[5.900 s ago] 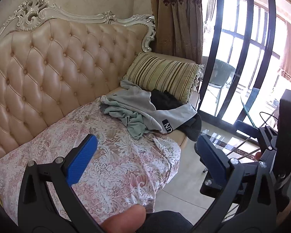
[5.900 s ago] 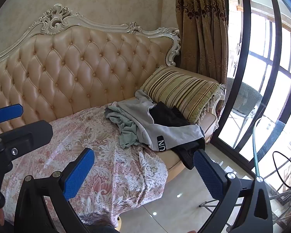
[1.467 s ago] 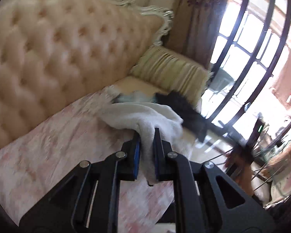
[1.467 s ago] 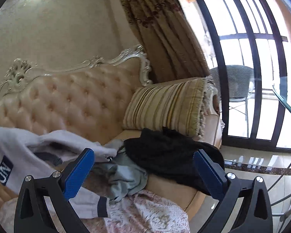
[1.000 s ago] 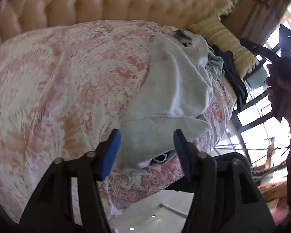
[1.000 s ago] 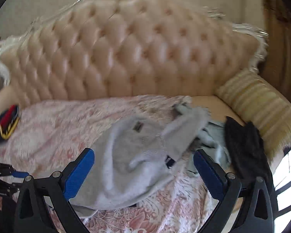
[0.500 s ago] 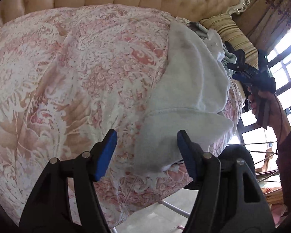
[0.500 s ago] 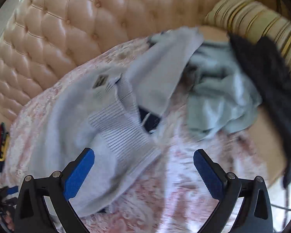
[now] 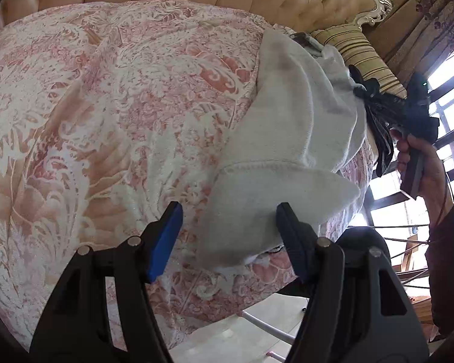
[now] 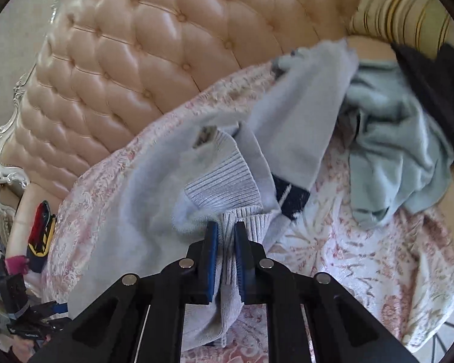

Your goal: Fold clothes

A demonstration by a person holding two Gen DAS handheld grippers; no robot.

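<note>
A light grey sweatshirt (image 9: 290, 127) lies crumpled on the pink floral sofa cover (image 9: 112, 96). My left gripper (image 9: 228, 220) is open, its blue fingers on either side of the sweatshirt's near corner, not gripping it. My right gripper (image 10: 226, 239) is shut on the sweatshirt's ribbed hem (image 10: 227, 178); the body of the sweatshirt (image 10: 130, 199) spreads to the left. In the left wrist view the right gripper (image 9: 414, 115) and its hand show at the far right of the sofa.
A pale green garment (image 10: 393, 139) and a black garment (image 10: 432, 84) lie at the sofa's right end by a striped cushion (image 10: 408, 9). A tufted cream backrest (image 10: 136, 45) runs behind. A red and black object (image 10: 41, 227) lies at the left. Tiled floor (image 9: 242, 335) lies below the seat edge.
My right gripper has closed on the sweatshirt's ribbed hem; half a second ago it was open. My left gripper let go of the sweatshirt about a second ago and stays open near its corner.
</note>
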